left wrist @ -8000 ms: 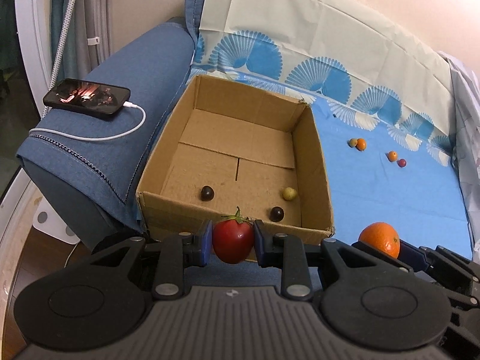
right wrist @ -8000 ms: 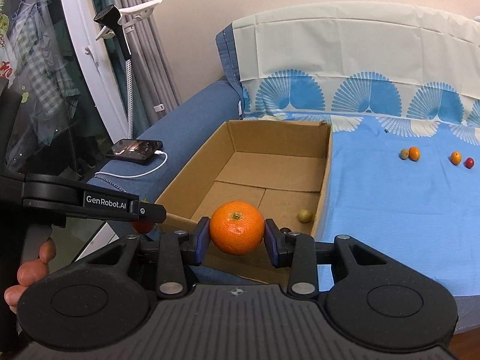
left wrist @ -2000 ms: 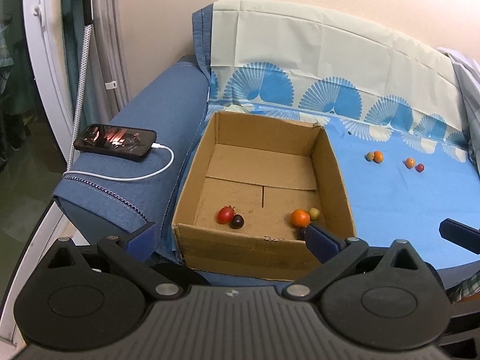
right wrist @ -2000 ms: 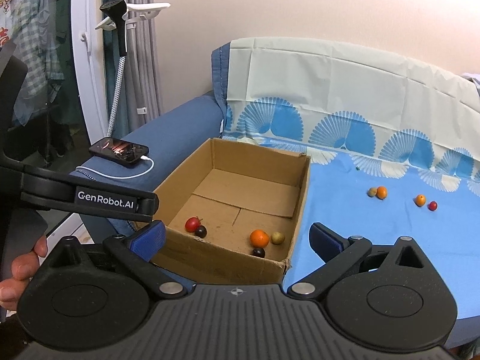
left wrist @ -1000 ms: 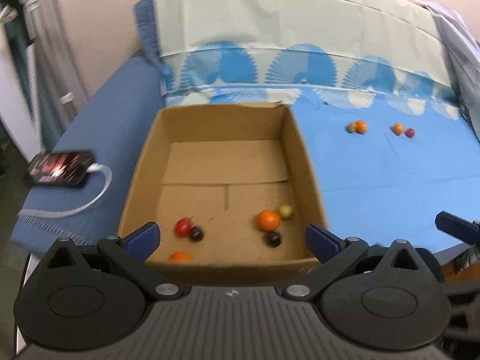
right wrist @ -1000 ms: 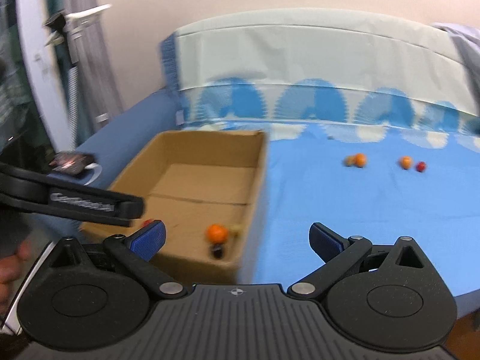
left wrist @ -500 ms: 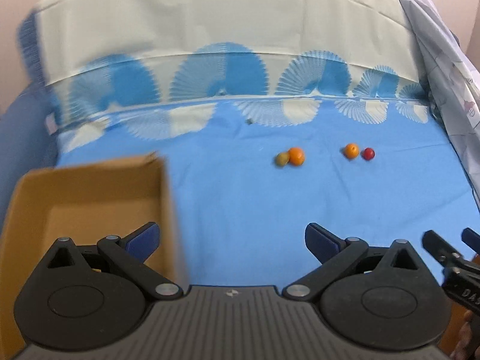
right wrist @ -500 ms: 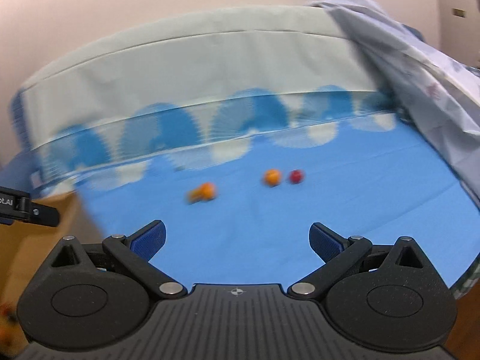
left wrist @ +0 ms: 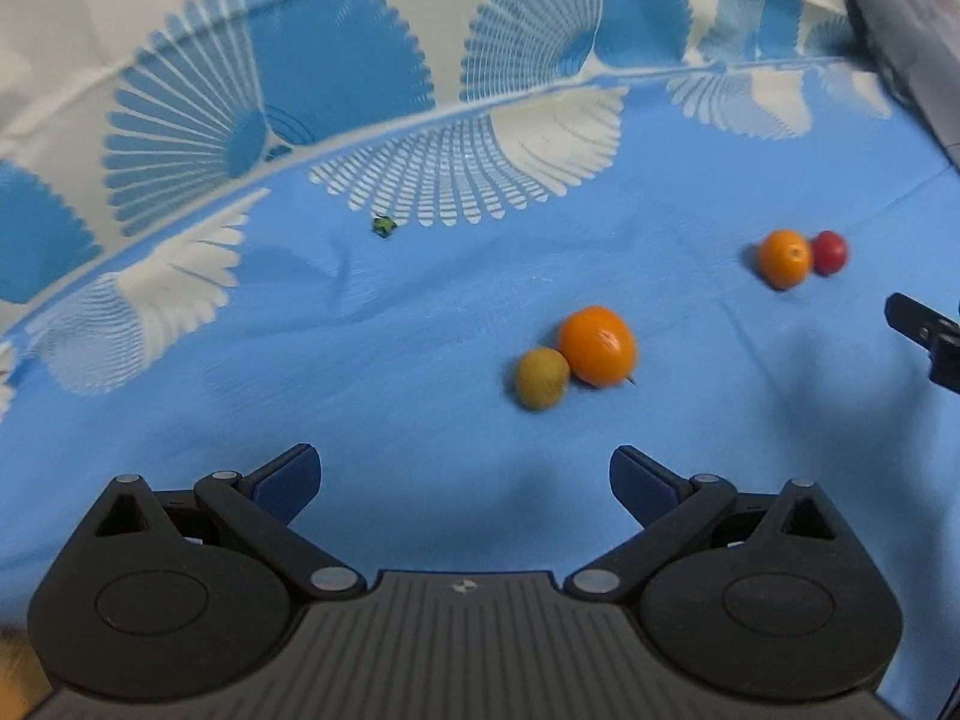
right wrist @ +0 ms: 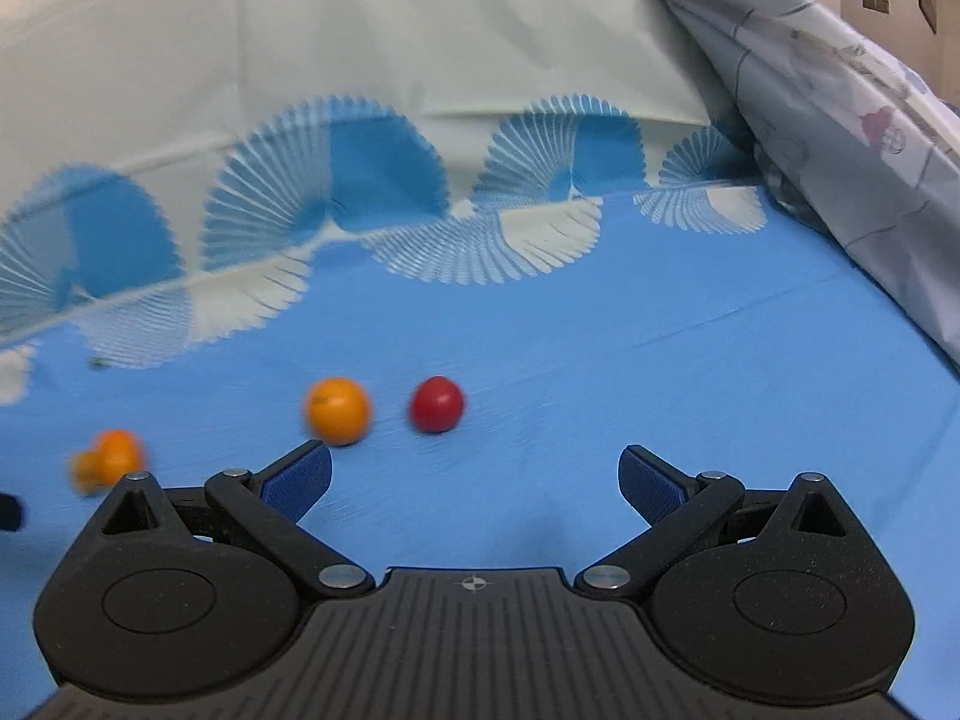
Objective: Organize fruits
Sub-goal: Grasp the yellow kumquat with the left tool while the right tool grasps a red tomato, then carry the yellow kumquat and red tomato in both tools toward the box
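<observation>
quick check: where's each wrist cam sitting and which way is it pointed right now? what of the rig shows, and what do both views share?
Left wrist: rides the left gripper, looking forward and down over the blue sheet at the green fruit touching the large orange; its open fingers show, plus a black part of the other gripper at the right edge.
Right wrist: rides the right gripper, aimed at the red fruit and small orange; open fingers show.
Shared: all four fruits and the fan-print sheet.

Even indoor light, soft motion blur, strong fisheye bending at the edges.
The fruits look smeared, mostly at the lower left of the right wrist view; faint shadows lie on the blue sheet [left wrist: 420,360], perhaps from overhead light.
</observation>
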{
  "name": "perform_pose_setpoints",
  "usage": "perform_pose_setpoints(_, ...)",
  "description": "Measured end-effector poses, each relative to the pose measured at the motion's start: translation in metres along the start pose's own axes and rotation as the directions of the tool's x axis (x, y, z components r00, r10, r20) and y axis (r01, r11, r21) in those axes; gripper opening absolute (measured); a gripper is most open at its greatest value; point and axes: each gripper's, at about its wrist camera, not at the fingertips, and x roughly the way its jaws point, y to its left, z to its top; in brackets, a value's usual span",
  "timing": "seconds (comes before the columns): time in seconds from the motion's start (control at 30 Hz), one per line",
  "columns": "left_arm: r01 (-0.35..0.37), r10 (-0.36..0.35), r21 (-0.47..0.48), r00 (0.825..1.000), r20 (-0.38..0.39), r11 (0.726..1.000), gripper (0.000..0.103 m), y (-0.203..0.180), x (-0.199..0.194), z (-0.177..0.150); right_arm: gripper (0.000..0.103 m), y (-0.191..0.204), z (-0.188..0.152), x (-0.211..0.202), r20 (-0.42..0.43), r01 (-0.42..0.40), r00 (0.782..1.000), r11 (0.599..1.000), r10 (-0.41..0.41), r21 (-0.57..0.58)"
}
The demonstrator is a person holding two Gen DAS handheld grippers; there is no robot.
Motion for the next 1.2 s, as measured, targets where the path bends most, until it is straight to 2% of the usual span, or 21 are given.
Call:
perform_pose_setpoints(0.2, 0.03, -0.03, 0.074, 1.0, 0.006, 0.997, 0.102, -0.005, 0.034, 0.018, 0.101, -0.001, 0.002, 0.06, -0.033, -0.018, 0.999, 1.0, 0.018, 0.009)
perform_pose_setpoints(0.27, 0.047, -0.05, 0.108, 0.999, 0.023, 0.993, 0.097, -0.009, 0.038, 0.022, 0.102, 0.003, 0.001, 0.072, -0.028, -0.012, 1.0, 1.0, 0.011, -0.008)
perform_pose_setpoints(0.3, 0.064, -0.068, 0.124, 0.997, 0.024, 0.99, 0.09, -0.012, 0.038, 0.023, 0.102, 0.007, 0.001, 0.073, -0.012, -0.012, 1.0, 0.999, 0.011, -0.03)
perform_pose_setpoints(0.33, 0.091, -0.095, 0.139, 0.995, 0.025, 0.986, 0.072, -0.014, 0.038, 0.024, 0.098, 0.009, 0.002, 0.075, -0.003, -0.024, 1.0, 0.999, 0.024, -0.047)
perform_pose_setpoints(0.37, 0.119, -0.123, 0.149, 0.992, 0.02, 0.982, 0.058, -0.016, 0.036, 0.023, 0.084, 0.012, 0.003, 0.075, 0.01, -0.052, 0.999, 0.997, 0.053, -0.063)
perform_pose_setpoints(0.4, 0.136, -0.139, 0.155, 0.99, 0.006, 0.979, 0.027, -0.018, 0.036, 0.023, 0.075, 0.013, 0.003, 0.073, 0.019, -0.067, 0.997, 0.995, 0.068, -0.074)
perform_pose_setpoints(0.47, 0.127, -0.129, 0.153, 0.992, 0.003, 0.98, 0.027, -0.021, 0.036, 0.02, 0.032, 0.022, 0.001, 0.068, 0.031, -0.08, 0.996, 0.988, 0.085, -0.128)
perform_pose_setpoints(0.57, 0.116, -0.119, 0.149, 0.993, 0.015, 0.982, 0.026, -0.023, 0.029, 0.014, 0.032, 0.031, -0.002, 0.06, 0.039, -0.072, 0.996, 0.978, 0.081, -0.195)
perform_pose_setpoints(0.77, 0.116, -0.12, 0.098, 0.992, 0.042, 0.988, 0.026, -0.017, -0.009, 0.003, 0.032, 0.024, 0.005, 0.023, 0.063, -0.054, 0.996, 0.988, 0.064, -0.147)
perform_pose_setpoints(0.97, 0.114, -0.116, 0.027, 0.989, 0.092, 0.993, 0.026, -0.01, -0.077, -0.019, 0.032, 0.027, 0.006, -0.056, 0.11, -0.112, 0.986, 0.987, 0.125, -0.113)
perform_pose_setpoints(1.2, 0.103, -0.094, -0.064, 0.987, 0.13, 0.993, 0.026, 0.006, -0.172, -0.069, 0.032, 0.048, -0.005, -0.164, 0.121, -0.215, 0.968, 0.976, 0.218, -0.036)
